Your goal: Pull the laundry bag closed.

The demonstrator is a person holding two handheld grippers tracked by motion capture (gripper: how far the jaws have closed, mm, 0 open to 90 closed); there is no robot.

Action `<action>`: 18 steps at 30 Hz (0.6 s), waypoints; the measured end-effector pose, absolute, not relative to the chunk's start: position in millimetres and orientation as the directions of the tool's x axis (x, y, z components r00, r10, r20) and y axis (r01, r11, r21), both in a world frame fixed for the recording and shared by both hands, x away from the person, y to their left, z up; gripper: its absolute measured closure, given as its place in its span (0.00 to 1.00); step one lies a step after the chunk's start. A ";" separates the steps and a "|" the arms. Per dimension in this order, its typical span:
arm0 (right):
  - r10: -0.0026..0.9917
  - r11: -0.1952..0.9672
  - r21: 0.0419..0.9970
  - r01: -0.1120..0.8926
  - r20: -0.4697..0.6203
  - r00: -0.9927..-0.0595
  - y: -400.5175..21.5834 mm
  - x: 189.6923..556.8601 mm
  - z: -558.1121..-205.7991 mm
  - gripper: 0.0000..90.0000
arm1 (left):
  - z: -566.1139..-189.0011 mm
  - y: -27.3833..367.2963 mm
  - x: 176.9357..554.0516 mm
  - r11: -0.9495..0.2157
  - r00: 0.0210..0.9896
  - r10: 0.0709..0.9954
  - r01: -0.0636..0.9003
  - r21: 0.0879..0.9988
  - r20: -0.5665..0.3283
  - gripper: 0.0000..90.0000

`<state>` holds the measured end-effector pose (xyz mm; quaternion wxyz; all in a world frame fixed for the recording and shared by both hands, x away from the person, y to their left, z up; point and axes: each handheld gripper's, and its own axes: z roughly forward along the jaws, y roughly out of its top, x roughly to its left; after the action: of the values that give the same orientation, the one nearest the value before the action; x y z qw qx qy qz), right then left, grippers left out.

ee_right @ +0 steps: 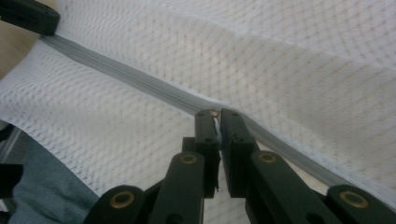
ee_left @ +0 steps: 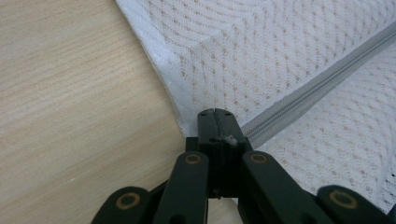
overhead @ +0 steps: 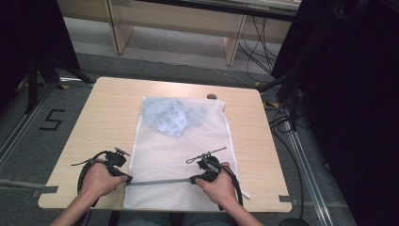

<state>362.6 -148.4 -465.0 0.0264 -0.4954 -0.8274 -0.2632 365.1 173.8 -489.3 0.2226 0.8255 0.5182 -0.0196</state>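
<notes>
A white mesh laundry bag lies flat down the middle of the wooden table, something pale blue bundled inside at its far end. The left gripper is clamped on the end of the grey zipper at the bag's edge; the right gripper pinches the zipper pull — jaws nearly together. A small dark object sits beyond the bag. On the floor at left — a "5".

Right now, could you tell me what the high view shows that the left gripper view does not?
High view: the whole mesh laundry bag with pale blue clothes inside, both hands, and the right gripper at the zipper.
Left gripper view: the left gripper shut on the bag's edge where the zipper ends, seen close.
Both: bag, zipper and wooden table.
</notes>
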 end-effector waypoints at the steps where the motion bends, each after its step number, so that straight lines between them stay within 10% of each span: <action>1: 0.810 0.370 0.406 0.836 0.300 -0.504 -148.9 362.8 -464.4 0.97 | -489.3 174.9 366.1 -0.379 0.476 0.843 0.856 0.351 -0.250 1.00; 18: 0.811 0.364 0.397 0.843 0.309 -0.496 -155.3 366.0 -465.0 0.97 | -489.2 173.1 364.3 -0.347 0.445 0.853 0.874 0.340 -0.272 1.00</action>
<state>366.0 -155.3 -465.0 0.0302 -0.5010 -0.8253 -0.2586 364.3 173.1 -489.2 0.2222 0.8204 0.5263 -0.0230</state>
